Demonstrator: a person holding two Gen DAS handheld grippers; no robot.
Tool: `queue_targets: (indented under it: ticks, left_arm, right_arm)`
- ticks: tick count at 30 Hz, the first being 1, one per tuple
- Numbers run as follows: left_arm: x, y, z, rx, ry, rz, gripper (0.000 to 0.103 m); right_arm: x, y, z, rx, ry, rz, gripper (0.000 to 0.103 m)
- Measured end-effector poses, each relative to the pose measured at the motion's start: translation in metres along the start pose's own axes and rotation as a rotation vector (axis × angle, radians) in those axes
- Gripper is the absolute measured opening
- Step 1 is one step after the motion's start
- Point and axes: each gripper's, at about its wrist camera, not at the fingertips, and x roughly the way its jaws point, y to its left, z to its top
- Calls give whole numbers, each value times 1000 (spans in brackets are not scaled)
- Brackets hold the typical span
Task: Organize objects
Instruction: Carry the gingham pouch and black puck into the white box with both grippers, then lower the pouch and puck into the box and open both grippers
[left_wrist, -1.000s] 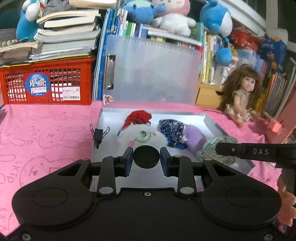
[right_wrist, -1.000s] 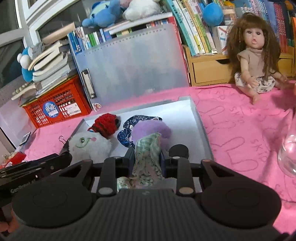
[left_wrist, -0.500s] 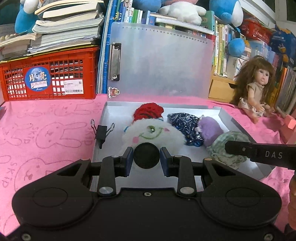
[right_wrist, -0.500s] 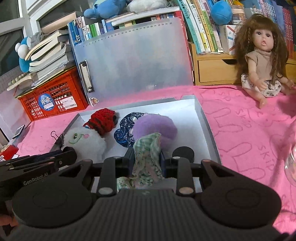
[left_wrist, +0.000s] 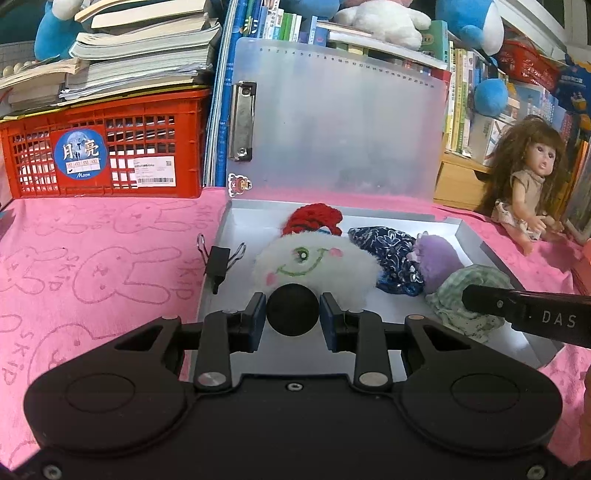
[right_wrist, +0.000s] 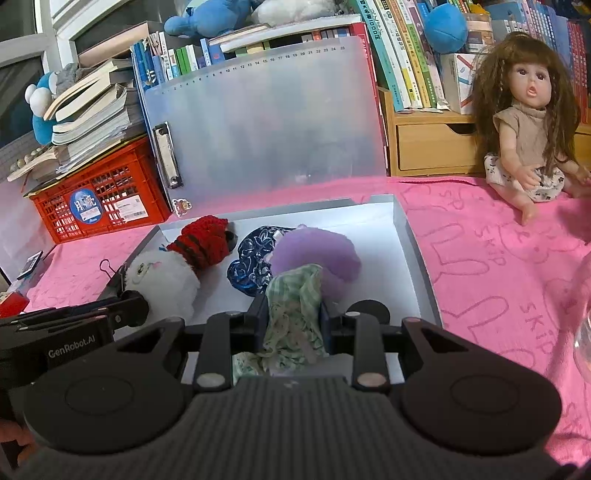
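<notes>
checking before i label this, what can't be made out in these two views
- Black disc: left wrist view, held edge-on between the fingers; what it is stays unclear.
- Green cloth: right wrist view, its lower end is hidden behind the right gripper.
- Glass object: right wrist view, cut off by the right edge.
- Crate label: left wrist view, print too small.

1. tray (left_wrist: 509, 266): smooth matt grey metal.
2. clipboard (left_wrist: 343, 125) at 12 o'clock: frosted plastic, shiny metal clip.
3. table cover (left_wrist: 92, 258): pink terry cloth.
4. white plush (left_wrist: 314, 266): fluffy.
5. crate (left_wrist: 110, 147) at 10 o'clock: glossy red plastic.
6. checked cloth (right_wrist: 295, 314): thin, crumpled.
</notes>
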Motion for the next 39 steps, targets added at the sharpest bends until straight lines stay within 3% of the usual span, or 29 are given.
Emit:
queue_targets:
  ticks: [24, 33, 39]
  left_arm:
    - [19, 6, -5, -13, 34, 13, 30]
    - [20, 3, -5, -3, 42, 22, 30]
    - [20, 2, -6, 9, 42, 28, 31]
  right_arm:
    - [11, 1, 2, 14, -6, 3, 35]
    - [8, 0, 1, 6, 0, 17, 44]
    - [8, 1, -1, -2, 5, 13, 44]
